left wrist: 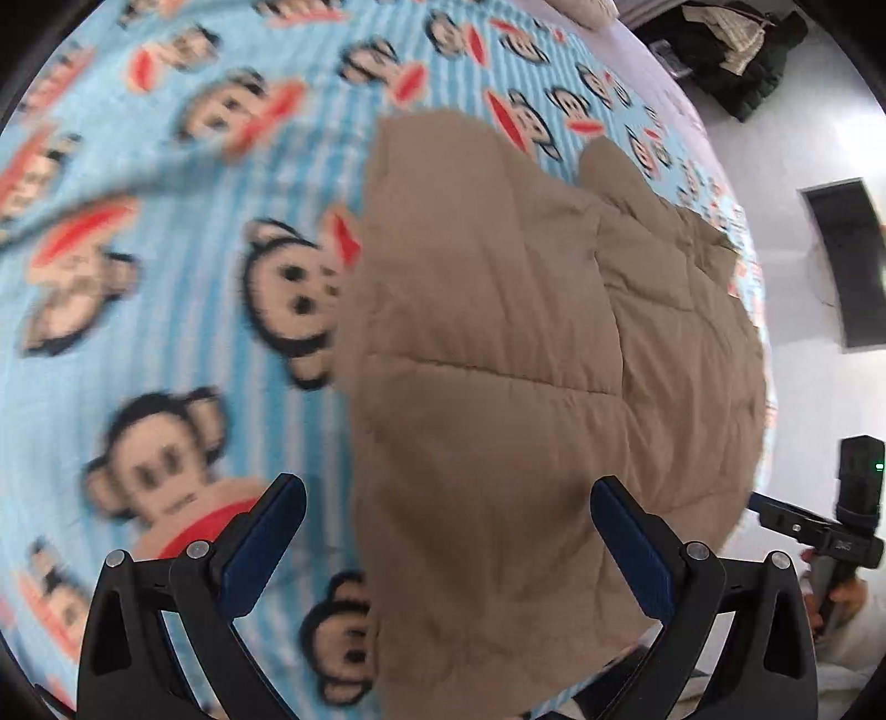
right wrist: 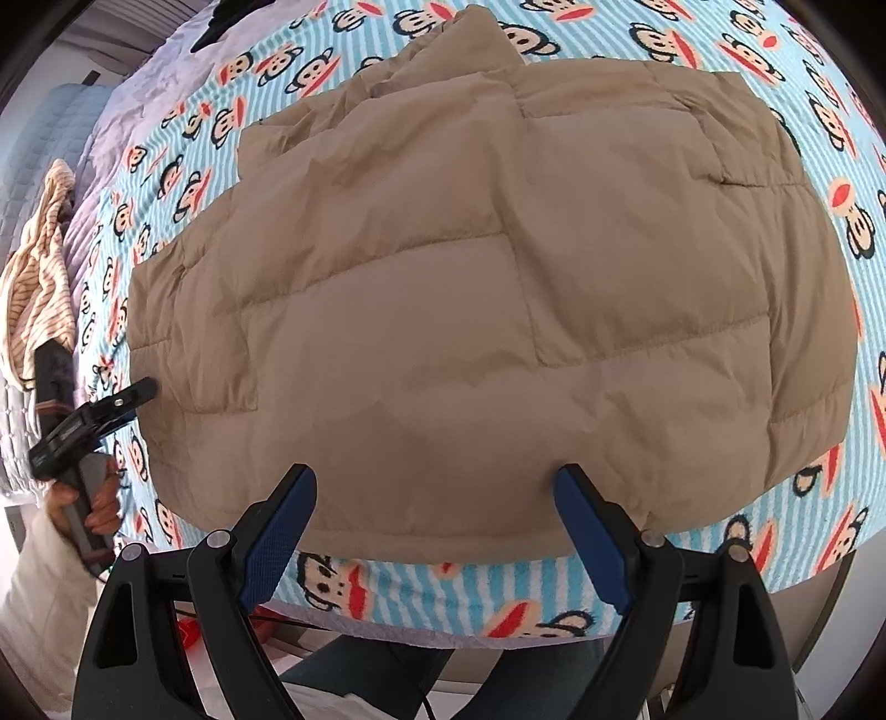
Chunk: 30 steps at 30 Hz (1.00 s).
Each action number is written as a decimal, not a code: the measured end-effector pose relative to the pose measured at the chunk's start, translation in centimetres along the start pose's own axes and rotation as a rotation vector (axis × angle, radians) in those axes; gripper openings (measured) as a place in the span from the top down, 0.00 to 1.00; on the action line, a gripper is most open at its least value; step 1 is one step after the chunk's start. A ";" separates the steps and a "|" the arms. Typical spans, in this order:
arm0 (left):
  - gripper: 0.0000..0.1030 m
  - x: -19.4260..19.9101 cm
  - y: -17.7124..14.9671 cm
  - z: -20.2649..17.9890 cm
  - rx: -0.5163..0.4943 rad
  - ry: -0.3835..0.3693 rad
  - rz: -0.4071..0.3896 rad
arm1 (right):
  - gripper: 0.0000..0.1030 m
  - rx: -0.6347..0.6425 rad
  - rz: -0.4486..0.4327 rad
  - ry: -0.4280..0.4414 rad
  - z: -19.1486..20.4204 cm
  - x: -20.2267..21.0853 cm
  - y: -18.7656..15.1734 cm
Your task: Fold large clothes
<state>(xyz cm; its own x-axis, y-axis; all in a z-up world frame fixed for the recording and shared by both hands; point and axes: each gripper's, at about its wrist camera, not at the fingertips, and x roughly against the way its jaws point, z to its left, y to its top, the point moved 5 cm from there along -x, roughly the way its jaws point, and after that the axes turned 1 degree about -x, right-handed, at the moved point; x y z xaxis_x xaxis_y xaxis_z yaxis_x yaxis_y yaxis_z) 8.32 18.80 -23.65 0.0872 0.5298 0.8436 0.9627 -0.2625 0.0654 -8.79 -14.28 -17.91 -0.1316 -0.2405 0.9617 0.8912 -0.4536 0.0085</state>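
A tan quilted puffer jacket point(right wrist: 487, 288) lies spread flat on a bed covered by a blue striped monkey-print blanket point(right wrist: 692, 50). My right gripper point(right wrist: 436, 477) hangs open just above the jacket's near hem, with nothing between its blue pads. In the left wrist view, blurred by motion, my left gripper point(left wrist: 448, 490) is open over the jacket's point(left wrist: 498, 343) left edge, one finger over the blanket point(left wrist: 166, 310) and the other over tan fabric. From the right wrist view the left gripper point(right wrist: 138, 393) is seen side on, its tip at the jacket's left side, held by a hand point(right wrist: 102, 507) in a white sleeve.
A cream striped cloth point(right wrist: 39, 266) and a lavender quilt point(right wrist: 144, 83) lie at the bed's far left. Dark clothes point(left wrist: 742, 61) are piled beyond the bed. The bed's near edge runs just below the jacket's hem, with a person's jeans-clad legs point(right wrist: 360, 664) under it.
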 end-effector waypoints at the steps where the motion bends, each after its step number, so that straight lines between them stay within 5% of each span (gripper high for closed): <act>1: 0.00 -0.8 0.3 0.0 0.003 -0.033 0.018 | 0.13 -0.001 -0.004 0.003 0.1 0.1 0.1; 3: 0.00 -2.5 0.8 -0.1 0.000 -0.102 0.049 | 0.13 0.001 -0.014 0.009 0.4 0.2 0.6; 9: 0.00 -4.5 1.7 -1.0 -0.033 -0.155 0.079 | 0.13 0.017 -0.085 0.034 1.9 0.8 2.9; 11: 0.12 -4.5 1.8 -1.3 -0.043 -0.166 0.090 | 0.19 0.028 -0.134 0.032 2.6 0.9 4.0; 12: 0.44 -4.5 1.7 -1.7 -0.041 -0.208 0.107 | 0.43 0.033 -0.159 0.031 2.8 1.0 4.6; 13: 0.63 -4.6 1.5 -2.0 -0.019 -0.265 0.128 | 0.78 0.039 -0.179 0.030 3.1 0.9 5.2; 14: 0.65 -4.4 1.5 -2.4 -0.003 -0.283 0.127 | 0.88 0.044 -0.193 0.027 3.5 0.7 5.9; 17: 0.75 -3.3 1.4 -3.7 -0.016 -0.266 0.108 | 0.91 0.066 -0.253 0.015 4.2 -0.2 8.0; 21: 0.76 -0.2 1.0 -6.4 -0.008 -0.283 0.049 | 0.91 0.064 -0.276 0.006 3.6 -2.6 10.9; 30: 0.76 4.2 0.5 -19.8 -0.094 -0.278 -0.030 | 0.96 -0.060 -0.203 0.175 0.6 -7.0 14.0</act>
<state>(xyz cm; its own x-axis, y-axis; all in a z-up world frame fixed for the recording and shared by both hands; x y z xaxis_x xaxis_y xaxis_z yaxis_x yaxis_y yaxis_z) 4.10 4.90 -9.48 0.1380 0.7358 0.6630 0.9391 -0.3100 0.1486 4.84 -18.45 -24.33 -0.3831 -0.2817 0.8797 0.8122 -0.5564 0.1755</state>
